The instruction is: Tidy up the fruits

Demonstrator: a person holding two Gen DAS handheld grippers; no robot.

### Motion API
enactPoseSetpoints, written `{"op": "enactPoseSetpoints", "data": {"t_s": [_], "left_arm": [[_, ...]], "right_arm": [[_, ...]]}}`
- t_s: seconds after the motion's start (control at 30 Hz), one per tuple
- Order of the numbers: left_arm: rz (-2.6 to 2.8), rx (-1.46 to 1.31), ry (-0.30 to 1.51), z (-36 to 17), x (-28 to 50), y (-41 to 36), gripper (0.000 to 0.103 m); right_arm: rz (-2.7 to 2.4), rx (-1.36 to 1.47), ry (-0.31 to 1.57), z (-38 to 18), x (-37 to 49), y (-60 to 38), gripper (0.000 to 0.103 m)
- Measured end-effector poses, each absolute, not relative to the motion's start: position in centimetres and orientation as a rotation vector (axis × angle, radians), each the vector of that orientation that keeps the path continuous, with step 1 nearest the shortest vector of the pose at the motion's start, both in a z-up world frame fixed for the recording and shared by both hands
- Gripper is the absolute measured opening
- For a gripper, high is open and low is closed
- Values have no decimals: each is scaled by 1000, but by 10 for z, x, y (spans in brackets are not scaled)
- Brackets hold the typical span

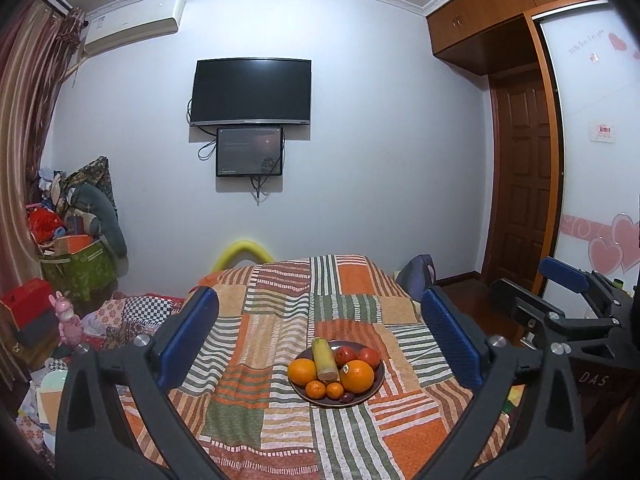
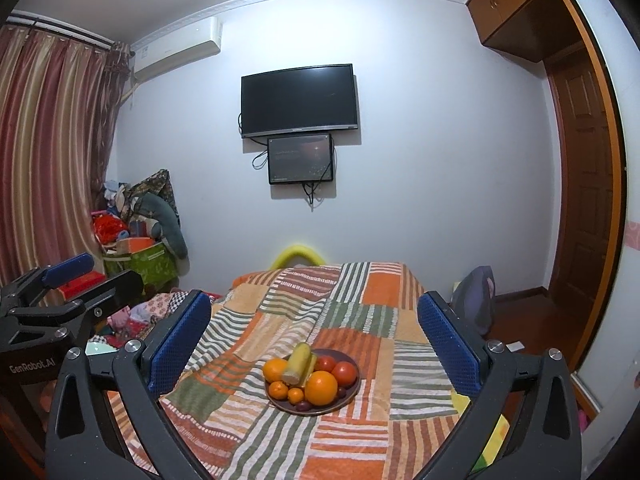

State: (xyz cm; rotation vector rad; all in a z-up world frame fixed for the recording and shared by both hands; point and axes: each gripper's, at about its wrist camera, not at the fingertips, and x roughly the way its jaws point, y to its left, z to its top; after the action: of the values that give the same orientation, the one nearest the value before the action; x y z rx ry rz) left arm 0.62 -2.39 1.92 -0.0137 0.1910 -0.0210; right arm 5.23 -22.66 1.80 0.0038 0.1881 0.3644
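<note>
On striped bed (image 1: 340, 432), plate (image 1: 375, 384) of fruit (image 1: 356, 376); both hand-held grippers, left (image 1: 320, 336) and right (image 2: 316, 340), released, empty, spread wide above.

The plate (image 1: 375, 385) is dark brown-purple. On it lie two big oranges (image 1: 357, 376), bright orange, two small orange tangerines (image 1: 316, 389), two red tomatoes (image 1: 369, 357), a pale yellow-green corn cob (image 1: 324, 359) and dark purple dates (image 1: 347, 397) at the plate's near rim. Under the plate, the blanket (image 1: 348, 308) is a patchwork of orange, green and white stripes. The gripper pads (image 2: 448, 344) flanking the plate are blue on black arms.
</note>
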Motion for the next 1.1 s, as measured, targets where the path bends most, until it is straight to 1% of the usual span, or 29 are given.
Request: {"op": "enactPoseSetpoints", "data": {"t_s": [1.1], "left_arm": [[-67, -19, 210, 18, 11, -20, 103]], "right_arm": [[350, -2, 172, 23, 49, -226, 103]]}}
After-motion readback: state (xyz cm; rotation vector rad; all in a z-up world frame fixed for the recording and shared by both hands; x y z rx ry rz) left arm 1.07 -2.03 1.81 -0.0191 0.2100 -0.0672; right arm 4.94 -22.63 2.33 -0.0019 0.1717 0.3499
